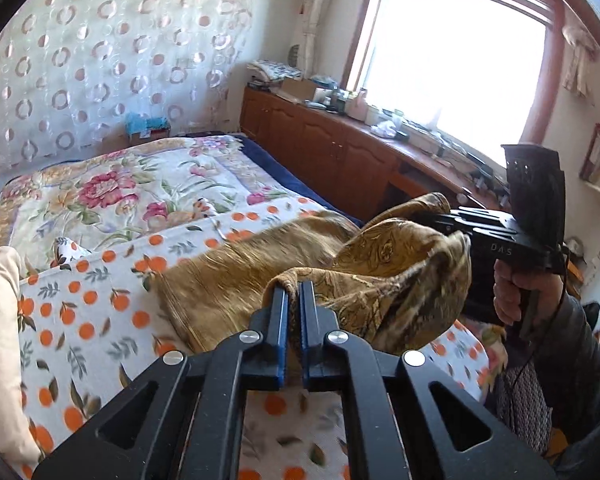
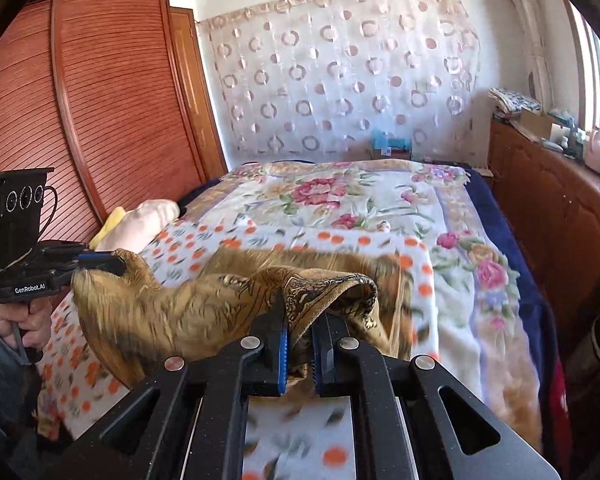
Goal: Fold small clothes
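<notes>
Seen from the left wrist first: left gripper (image 1: 296, 292) clenched on an edge of the golden-brown patterned cloth (image 1: 236, 280), fingers (image 1: 278, 312) nearly touching with only a thin fold pinched between them. Could slip free if pulled too hard, so little fabric being held. Right gripper (image 1: 432, 220) also visible here, grasping another edge, raised near the wooden cabinets (image 1: 332, 152). Far end of cloth resting on the orange-dotted blanket (image 1: 100, 300) of the bed, near end lifted and sagging between the two grips; could bunch or fold crooked if the two ends are laid down unevenly.

Then from the right wrist: right gripper (image 2: 300, 320) clenched on a corner, more fabric wadded between the fingers (image 2: 280, 340), edge curling over the tips. Left gripper (image 2: 112, 262) holding the opposite corner. Looks thin, limp, shiny, with a darker ornate print on one face; blurred, likely moving. Might drag the blanket along underneath.
</notes>
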`<action>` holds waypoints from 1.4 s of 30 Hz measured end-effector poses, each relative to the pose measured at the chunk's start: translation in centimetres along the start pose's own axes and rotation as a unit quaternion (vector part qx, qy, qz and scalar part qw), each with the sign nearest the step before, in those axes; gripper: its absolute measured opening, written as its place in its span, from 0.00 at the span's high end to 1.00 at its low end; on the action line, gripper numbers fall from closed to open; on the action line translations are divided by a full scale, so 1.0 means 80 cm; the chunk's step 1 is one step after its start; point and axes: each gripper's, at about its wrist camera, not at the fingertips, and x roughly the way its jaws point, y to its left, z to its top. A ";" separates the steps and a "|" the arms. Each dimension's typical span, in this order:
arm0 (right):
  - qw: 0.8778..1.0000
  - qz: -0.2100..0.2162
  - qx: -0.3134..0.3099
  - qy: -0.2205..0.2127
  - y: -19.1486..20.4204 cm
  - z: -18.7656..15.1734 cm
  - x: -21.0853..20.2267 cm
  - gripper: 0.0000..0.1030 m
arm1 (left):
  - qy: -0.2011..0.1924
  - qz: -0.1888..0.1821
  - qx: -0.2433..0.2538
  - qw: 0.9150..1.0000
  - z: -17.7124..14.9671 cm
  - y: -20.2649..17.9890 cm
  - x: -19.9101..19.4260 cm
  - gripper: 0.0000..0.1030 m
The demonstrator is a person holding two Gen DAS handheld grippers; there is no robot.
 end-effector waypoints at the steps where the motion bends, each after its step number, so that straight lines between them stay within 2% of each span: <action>1: 1.000 -0.002 0.001 0.005 -0.005 0.007 0.014 0.92 | 0.001 0.006 -0.009 1.000 0.008 0.012 0.009 0.94; 6: 0.999 -0.015 0.006 0.042 -0.020 0.033 0.087 0.92 | 0.018 0.028 -0.032 0.999 0.031 0.053 0.046 0.94; 10: 0.998 -0.013 0.023 0.058 -0.023 0.045 0.113 0.92 | 0.031 0.048 -0.028 0.998 0.035 0.070 0.063 0.91; 12: 0.998 -0.011 0.028 0.064 -0.029 0.053 0.128 0.92 | 0.035 0.053 -0.030 0.998 0.036 0.077 0.066 0.79; 13: 0.997 -0.012 0.028 0.068 -0.029 0.056 0.135 0.91 | 0.033 0.067 -0.030 0.997 0.038 0.082 0.068 0.59; 14: 0.997 -0.013 0.029 0.072 -0.030 0.059 0.138 0.87 | 0.026 0.078 -0.028 0.996 0.039 0.085 0.066 0.51; 16: 0.996 -0.023 0.033 0.078 -0.034 0.060 0.143 0.79 | 0.020 0.084 -0.028 0.996 0.039 0.091 0.063 0.42; 17: 0.996 -0.021 0.039 0.080 -0.037 0.063 0.145 0.71 | 0.020 0.081 -0.032 0.996 0.039 0.094 0.062 0.34; 18: 0.996 -0.024 0.042 0.079 -0.038 0.065 0.145 0.61 | 0.018 0.078 -0.034 0.996 0.038 0.095 0.060 0.34; 20: 0.996 -0.025 0.044 0.072 -0.039 0.070 0.138 0.59 | 0.020 0.076 -0.030 0.996 0.034 0.093 0.058 0.34; 22: 0.997 -0.028 0.040 0.065 -0.039 0.070 0.130 0.52 | 0.024 0.073 -0.025 0.997 0.026 0.088 0.057 0.34; 23: 0.997 -0.053 0.030 0.054 -0.035 0.069 0.122 0.42 | 0.024 0.071 -0.025 0.997 0.023 0.086 0.056 0.34; 26: 0.997 -0.070 0.029 0.027 -0.038 0.070 0.094 0.37 | 0.020 0.067 -0.029 0.997 0.012 0.079 0.049 0.34; 31: 0.996 -0.075 -0.011 0.035 -0.022 0.053 0.069 0.37 | 0.025 0.080 0.001 0.997 -0.004 0.058 0.045 0.34; 34: 0.996 -0.054 -0.034 0.065 -0.012 0.033 0.079 0.37 | 0.033 0.068 0.000 0.997 -0.006 0.055 0.052 0.34; 38: 0.995 -0.027 -0.045 0.082 -0.009 0.035 0.101 0.37 | 0.056 0.076 0.001 0.996 0.000 0.059 0.083 0.34; 41: 0.993 -0.016 -0.057 0.103 -0.012 0.040 0.122 0.51 | 0.066 0.075 -0.008 0.995 0.007 0.064 0.105 0.34; 42: 0.992 -0.018 -0.061 0.111 -0.013 0.041 0.128 0.60 | 0.067 0.075 -0.012 0.995 0.008 0.066 0.109 0.34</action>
